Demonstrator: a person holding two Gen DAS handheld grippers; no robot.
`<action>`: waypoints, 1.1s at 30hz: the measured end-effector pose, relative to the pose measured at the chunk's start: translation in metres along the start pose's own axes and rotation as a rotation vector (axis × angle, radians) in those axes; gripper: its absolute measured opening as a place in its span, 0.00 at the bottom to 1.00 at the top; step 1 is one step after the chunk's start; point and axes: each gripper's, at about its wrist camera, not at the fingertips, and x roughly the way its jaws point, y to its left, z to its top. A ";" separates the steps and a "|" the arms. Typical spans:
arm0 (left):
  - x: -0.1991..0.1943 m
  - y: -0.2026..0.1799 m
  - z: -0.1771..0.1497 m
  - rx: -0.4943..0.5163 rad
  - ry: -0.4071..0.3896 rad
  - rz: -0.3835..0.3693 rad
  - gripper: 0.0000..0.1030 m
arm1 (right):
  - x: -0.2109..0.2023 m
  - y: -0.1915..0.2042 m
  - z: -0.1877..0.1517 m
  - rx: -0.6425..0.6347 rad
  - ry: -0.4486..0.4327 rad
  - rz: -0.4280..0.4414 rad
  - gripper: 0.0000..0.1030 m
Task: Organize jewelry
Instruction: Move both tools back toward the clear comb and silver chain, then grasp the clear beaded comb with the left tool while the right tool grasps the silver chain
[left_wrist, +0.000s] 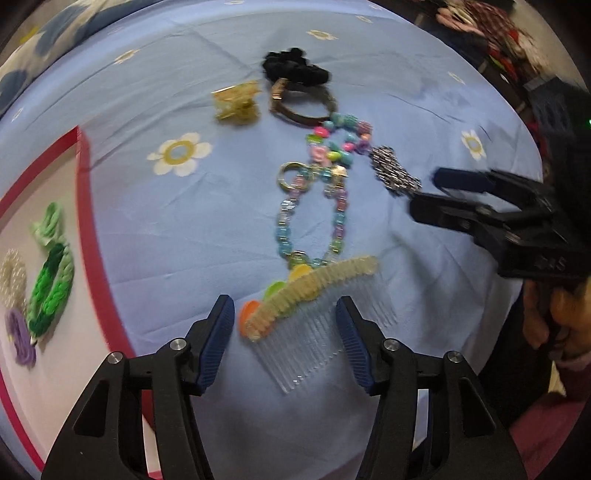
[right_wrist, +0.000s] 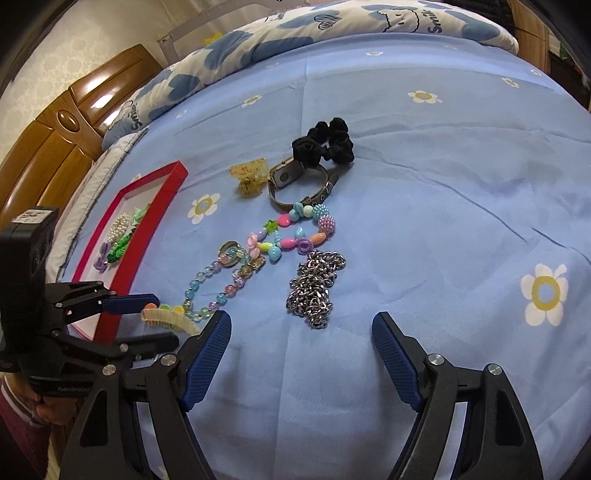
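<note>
A clear hair comb (left_wrist: 314, 295) with a yellow crocheted top lies on the blue bedsheet between the fingers of my open left gripper (left_wrist: 284, 314); it also shows in the right wrist view (right_wrist: 170, 319). Beyond it lie a pastel bead chain (left_wrist: 314, 218), a colourful bead bracelet (left_wrist: 340, 140), a silver chain (left_wrist: 395, 173), a watch (left_wrist: 295, 103), a black scrunchie (left_wrist: 295, 66) and a yellow claw clip (left_wrist: 236, 103). My right gripper (right_wrist: 301, 332) is open and empty, just short of the silver chain (right_wrist: 316, 286).
A red-rimmed tray (left_wrist: 86, 221) at the left holds a green braided band (left_wrist: 51, 280), a pearl piece and a purple piece. A quilt (right_wrist: 295, 33) and wooden headboard (right_wrist: 55, 147) lie beyond the sheet.
</note>
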 end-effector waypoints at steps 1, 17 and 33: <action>0.000 -0.004 -0.001 0.016 0.001 -0.003 0.55 | 0.003 -0.001 0.000 -0.004 0.003 -0.004 0.75; -0.020 -0.007 -0.015 -0.002 -0.079 -0.040 0.17 | 0.009 -0.011 0.004 -0.010 -0.034 -0.039 0.12; -0.063 0.008 -0.032 -0.159 -0.206 -0.037 0.08 | -0.020 0.012 0.012 -0.007 -0.098 0.072 0.08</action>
